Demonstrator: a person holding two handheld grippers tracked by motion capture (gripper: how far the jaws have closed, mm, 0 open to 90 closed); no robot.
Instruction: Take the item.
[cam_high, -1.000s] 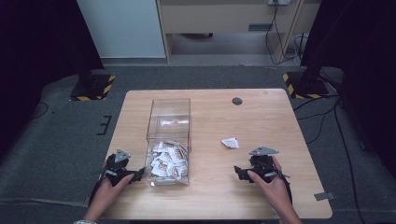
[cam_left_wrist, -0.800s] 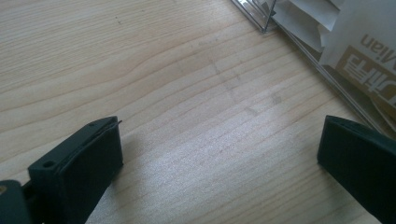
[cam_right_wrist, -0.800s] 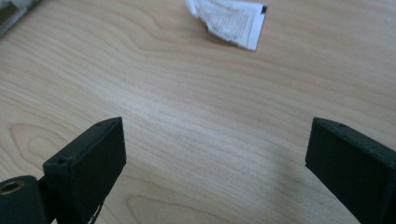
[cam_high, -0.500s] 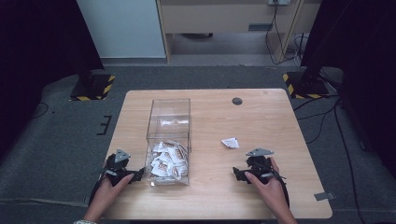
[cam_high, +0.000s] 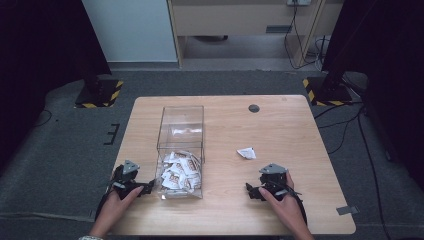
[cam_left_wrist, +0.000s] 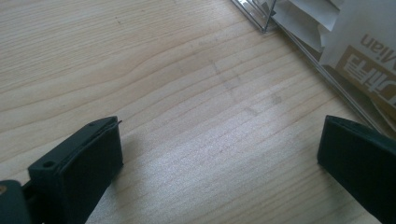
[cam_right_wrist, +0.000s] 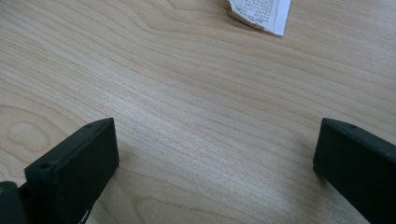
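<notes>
A clear plastic box (cam_high: 181, 131) stands left of the table's middle, its near end piled with several white and brown sachets (cam_high: 177, 172). One loose sachet (cam_high: 246, 153) lies on the wood to its right. My left gripper (cam_high: 146, 186) rests near the front left edge, open, with its jaws pointing at the box's near corner. In the left gripper view the gripper (cam_left_wrist: 219, 158) holds nothing, and the box wall (cam_left_wrist: 303, 44) and sachets (cam_left_wrist: 359, 56) sit at the upper right. My right gripper (cam_high: 251, 191) lies open at the front right. Its own view shows the gripper (cam_right_wrist: 215, 158) empty and the loose sachet (cam_right_wrist: 259, 11) ahead.
The light wooden table (cam_high: 280, 130) has a small black disc (cam_high: 254, 108) near its far edge. Dark floor surrounds it, with yellow-striped stand bases (cam_high: 100, 95) at the far corners and a cabinet (cam_high: 240, 20) behind.
My right gripper has drifted slightly left and toward the front edge. The left gripper, box and sachets stay put.
</notes>
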